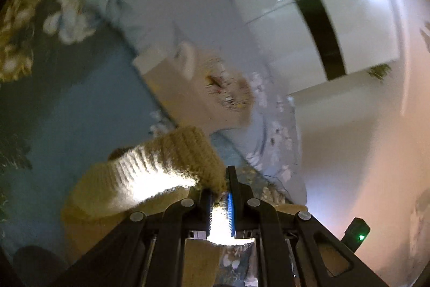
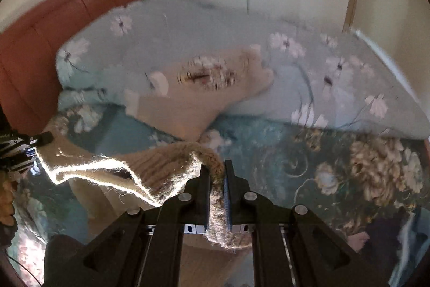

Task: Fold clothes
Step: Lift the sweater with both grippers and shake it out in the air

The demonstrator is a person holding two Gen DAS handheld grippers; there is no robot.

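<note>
Pinching 1 fuzzy ribbed-knit sweater (image 2: 150,168), both claws, left (image 1: 220,195) and right (image 2: 216,179), over floral bedding (image 2: 309,152).

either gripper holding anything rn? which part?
Both. Left gripper and right gripper are each shut on the ribbed edge of the cream knit sweater, stretched between them above the bed.

sweater (image 2: 161,166): fuzzy ribbed knit | bedspread (image 2: 282,152): smooth floral cloth
</note>
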